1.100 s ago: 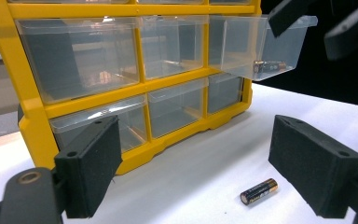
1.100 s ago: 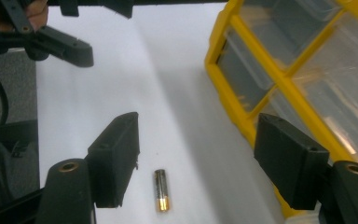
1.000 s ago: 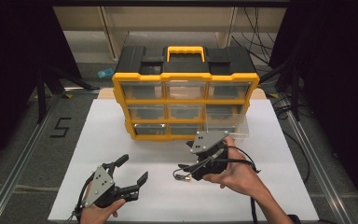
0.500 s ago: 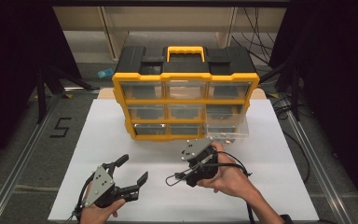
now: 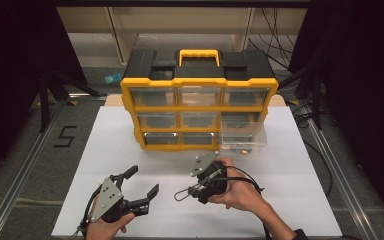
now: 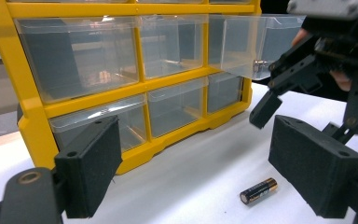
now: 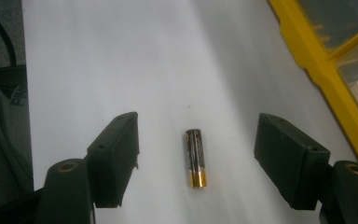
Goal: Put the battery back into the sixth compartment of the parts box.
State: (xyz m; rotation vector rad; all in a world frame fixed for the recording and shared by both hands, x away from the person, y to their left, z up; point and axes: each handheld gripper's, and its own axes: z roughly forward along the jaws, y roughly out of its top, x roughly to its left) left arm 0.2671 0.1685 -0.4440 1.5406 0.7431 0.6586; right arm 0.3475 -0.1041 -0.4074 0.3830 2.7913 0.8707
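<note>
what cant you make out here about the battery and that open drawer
- Battery: its label print is too blurred to read in the right gripper view, and too small in the left gripper view.
- Open drawer: small things lie inside, but the high view shows them too small to identify; in the left gripper view the right gripper covers part of the drawer.
- Storage box: its back faces away from the high view.

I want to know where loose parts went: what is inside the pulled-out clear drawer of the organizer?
The open drawer holds a few small items; through its clear front one metallic piece shows. The right gripper covers part of it, so the rest is unclear.
</note>
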